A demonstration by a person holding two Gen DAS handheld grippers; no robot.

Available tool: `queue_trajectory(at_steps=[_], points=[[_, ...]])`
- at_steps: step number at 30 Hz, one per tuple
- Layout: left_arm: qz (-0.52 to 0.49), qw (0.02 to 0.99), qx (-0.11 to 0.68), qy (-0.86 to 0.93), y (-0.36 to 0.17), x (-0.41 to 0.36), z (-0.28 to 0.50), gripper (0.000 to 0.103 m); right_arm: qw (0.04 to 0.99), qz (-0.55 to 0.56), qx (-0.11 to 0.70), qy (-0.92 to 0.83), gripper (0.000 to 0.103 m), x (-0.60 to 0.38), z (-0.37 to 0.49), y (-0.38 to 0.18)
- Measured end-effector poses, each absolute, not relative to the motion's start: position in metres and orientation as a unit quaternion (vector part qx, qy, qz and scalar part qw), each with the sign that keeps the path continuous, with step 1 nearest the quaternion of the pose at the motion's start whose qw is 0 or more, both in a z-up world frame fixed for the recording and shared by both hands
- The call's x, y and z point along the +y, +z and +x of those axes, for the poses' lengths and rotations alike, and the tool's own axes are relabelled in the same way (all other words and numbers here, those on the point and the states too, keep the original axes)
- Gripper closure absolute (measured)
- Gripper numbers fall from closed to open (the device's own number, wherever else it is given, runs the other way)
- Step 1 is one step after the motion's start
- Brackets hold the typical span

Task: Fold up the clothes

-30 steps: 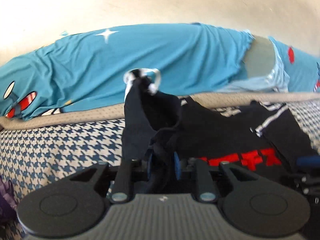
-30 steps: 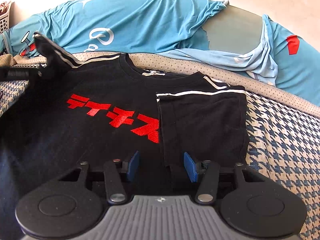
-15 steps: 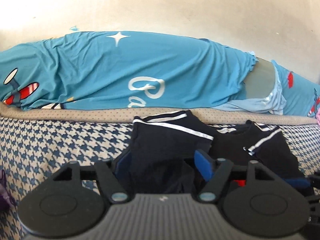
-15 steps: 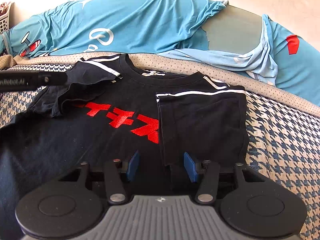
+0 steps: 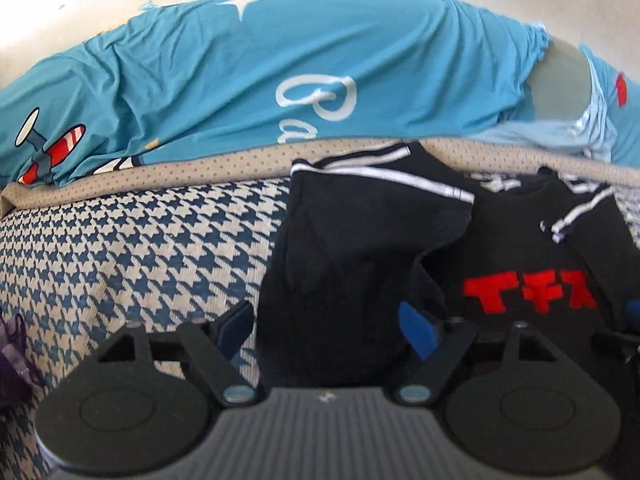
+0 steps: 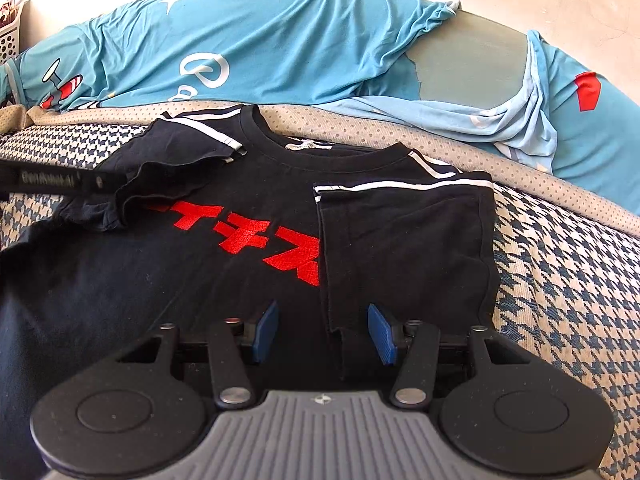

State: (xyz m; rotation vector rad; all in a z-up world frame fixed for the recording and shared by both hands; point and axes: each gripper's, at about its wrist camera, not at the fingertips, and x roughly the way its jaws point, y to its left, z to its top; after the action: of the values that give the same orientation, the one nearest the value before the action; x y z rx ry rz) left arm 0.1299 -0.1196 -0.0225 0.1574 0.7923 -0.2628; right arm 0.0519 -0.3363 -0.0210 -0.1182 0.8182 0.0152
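Blue pads on my left fingers [image 5: 326, 330], spread apart, jaws just opened; the folded-in sleeve [image 5: 360, 232] of the black T-shirt [image 6: 224, 264] lies between them, unpressed. My right fingers [image 6: 323, 334], released and half spread, straddle the edge of the other folded sleeve [image 6: 408, 240] without pinching it. Red lettering [image 6: 256, 240] just ahead. Houndstooth bed cover [image 6: 560, 280] beneath the shirt; blue printed sheet [image 5: 280, 60] bunched well beyond.

Tee [image 6: 240, 280] black, red print, white stripes. Bedcover [image 6: 560, 280] blue-cream houndstooth. Sheet [image 6: 280, 40] turquoise. Purple, maybe cloth [image 5: 12, 360], blurred.
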Motion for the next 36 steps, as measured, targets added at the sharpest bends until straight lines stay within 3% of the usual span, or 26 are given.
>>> queue_trajectory(at_steps=[9, 13, 24, 36], points=[[0.102, 0.918, 0.360, -0.132, -0.012, -0.128, 0.120, 0.020, 0.916, -0.054, 0.398, 0.007, 0.053, -0.337, 0.051, -0.021], [0.108, 0.928, 0.337, -0.113, -0.009, -0.129, 0.119, 0.013, 0.915, -0.054, 0.400, 0.006, 0.053, -0.337, 0.051, -0.021], [0.077, 0.926, 0.345, -0.129, -0.017, -0.132, 0.129, 0.011, 0.915, -0.062, 0.398, 0.007, 0.048, -0.333, 0.050, -0.024], [0.128, 0.916, 0.345, -0.161, -0.022, -0.150, 0.111, 0.010, 0.915, -0.064, 0.399, 0.007, 0.047, -0.332, 0.050, -0.023]])
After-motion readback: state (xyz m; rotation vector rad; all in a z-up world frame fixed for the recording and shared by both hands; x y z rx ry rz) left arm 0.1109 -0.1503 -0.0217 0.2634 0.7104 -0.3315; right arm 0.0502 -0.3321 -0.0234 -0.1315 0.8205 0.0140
